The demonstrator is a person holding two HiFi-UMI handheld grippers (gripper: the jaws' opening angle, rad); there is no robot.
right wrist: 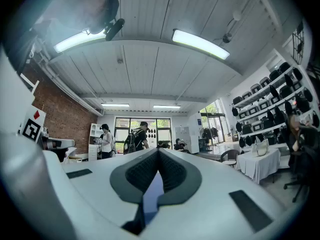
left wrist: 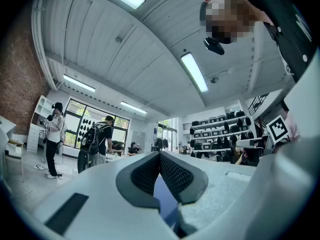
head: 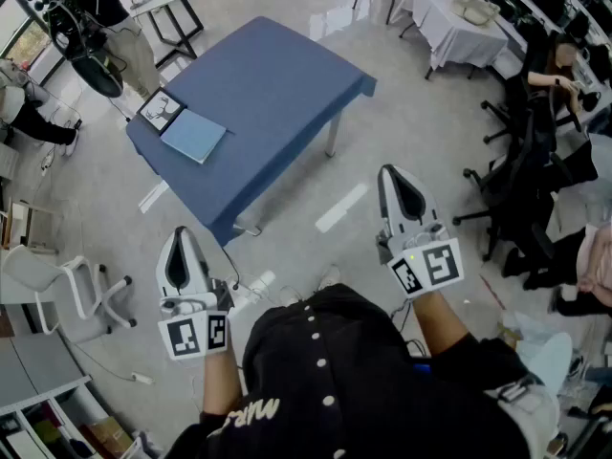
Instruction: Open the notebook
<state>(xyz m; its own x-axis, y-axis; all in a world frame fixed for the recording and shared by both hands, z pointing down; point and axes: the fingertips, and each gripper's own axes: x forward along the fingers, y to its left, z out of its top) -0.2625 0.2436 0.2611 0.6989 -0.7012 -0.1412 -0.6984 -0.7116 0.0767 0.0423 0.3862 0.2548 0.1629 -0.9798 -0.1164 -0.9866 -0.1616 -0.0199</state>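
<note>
Two grippers, the left gripper and the right gripper, were held with jaws brought together and nothing between them, well apart from the table. The notebook lay closed and flat near the table's left corner, just beside a dark-framed picture at that corner. The step in hand appeared to be the approach. It would probably go best with one tool steadying the notebook while the other slid a tip low under the cover's free edge; which edge was the spine could not be told. A blue cloth covered the table. The room had a pale floor, office chairs, a white-clothed table and a brick wall.
</note>
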